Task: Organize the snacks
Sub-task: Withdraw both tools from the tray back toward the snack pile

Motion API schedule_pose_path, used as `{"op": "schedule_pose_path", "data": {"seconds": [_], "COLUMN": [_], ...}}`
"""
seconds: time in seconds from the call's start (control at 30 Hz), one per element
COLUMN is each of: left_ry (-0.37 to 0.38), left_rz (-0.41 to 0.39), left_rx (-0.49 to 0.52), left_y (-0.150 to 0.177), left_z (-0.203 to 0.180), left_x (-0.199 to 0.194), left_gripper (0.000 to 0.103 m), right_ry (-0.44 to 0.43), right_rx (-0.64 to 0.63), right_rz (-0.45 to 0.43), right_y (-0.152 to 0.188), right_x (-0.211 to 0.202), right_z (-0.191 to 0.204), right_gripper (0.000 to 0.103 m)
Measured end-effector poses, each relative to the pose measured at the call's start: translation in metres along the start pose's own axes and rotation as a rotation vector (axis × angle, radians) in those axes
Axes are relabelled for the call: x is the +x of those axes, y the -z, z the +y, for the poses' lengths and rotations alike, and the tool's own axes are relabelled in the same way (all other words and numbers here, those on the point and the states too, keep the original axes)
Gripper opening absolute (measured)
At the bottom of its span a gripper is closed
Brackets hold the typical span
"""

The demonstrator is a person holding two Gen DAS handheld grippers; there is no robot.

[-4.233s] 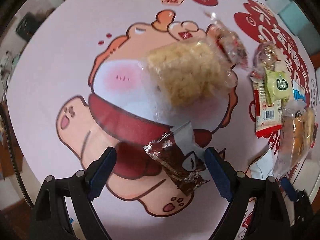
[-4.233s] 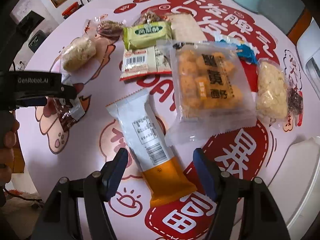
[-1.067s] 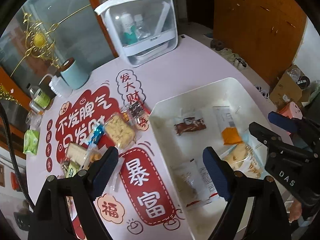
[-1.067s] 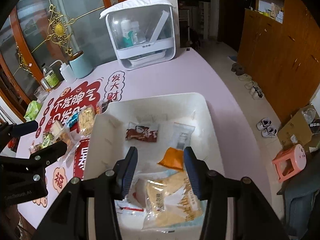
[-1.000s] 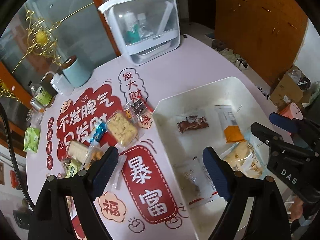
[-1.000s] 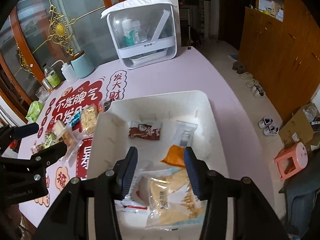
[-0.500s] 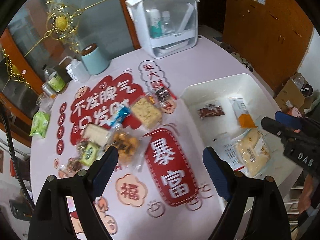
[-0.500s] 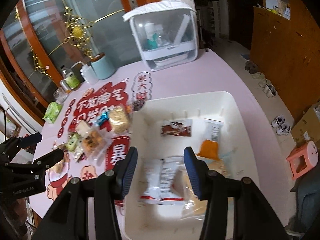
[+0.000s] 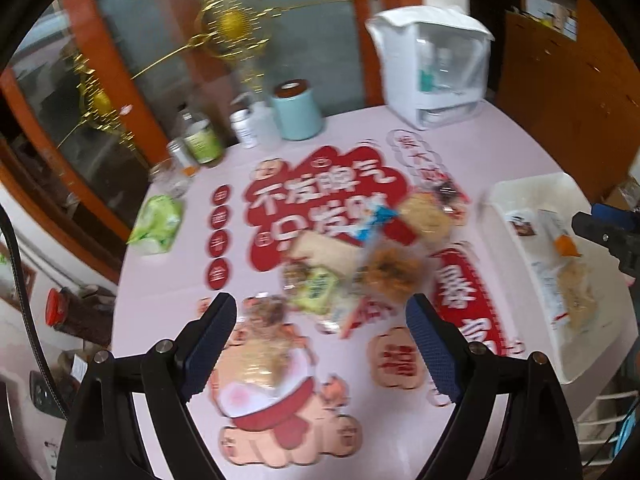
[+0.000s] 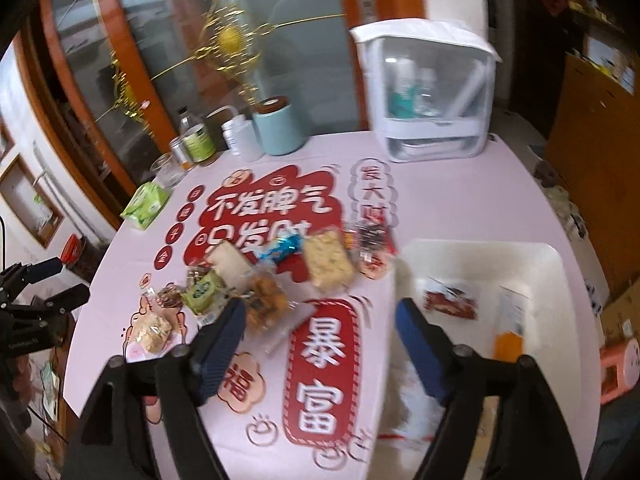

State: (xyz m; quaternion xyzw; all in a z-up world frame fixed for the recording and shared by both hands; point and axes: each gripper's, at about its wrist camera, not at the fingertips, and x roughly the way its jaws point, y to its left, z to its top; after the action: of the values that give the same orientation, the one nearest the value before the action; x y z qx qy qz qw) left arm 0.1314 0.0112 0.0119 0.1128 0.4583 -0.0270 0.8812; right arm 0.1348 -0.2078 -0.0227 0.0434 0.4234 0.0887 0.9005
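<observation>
My left gripper gapes wide and empty; my right gripper has just sprung open, nothing between its ribbed blue pads. Beyond them, crinkly snack packets cluster mid-table beside the smooth white bin.

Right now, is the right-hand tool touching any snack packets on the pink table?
Apart. The right wrist view shows the right gripper with its fingers spread, nothing between them, hovering above the pink table and the snack packets.
</observation>
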Motion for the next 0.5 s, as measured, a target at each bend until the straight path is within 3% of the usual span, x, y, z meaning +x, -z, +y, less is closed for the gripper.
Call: {"op": "schedule_pose_path", "data": {"seconds": [0.1,0.37,0.5], "left_ry": [0.021,0.102,0.118], "left_rz": [0.011,0.117,0.192], "left_rx": [-0.047,-0.119,-0.094], "left_y": [0.009,0.047,0.067], "left_z": [0.044,0.119,0.131], "left_x": [0.009,0.062,0.100], "left_gripper": [0.086,0.086,0.086], "right_ry": [-0.030,-0.087,-0.104], "right_rx": [-0.079,-0.244,-0.318], "right_rz": [-0.002,0.097,0.195], "right_y": [-0.006,-0.003,0.010], "right_x": [0.023,0.099,0.138], "right_z": [0.025,0.072,0.086], "right_gripper": [0.103,0.103,0.103]}}
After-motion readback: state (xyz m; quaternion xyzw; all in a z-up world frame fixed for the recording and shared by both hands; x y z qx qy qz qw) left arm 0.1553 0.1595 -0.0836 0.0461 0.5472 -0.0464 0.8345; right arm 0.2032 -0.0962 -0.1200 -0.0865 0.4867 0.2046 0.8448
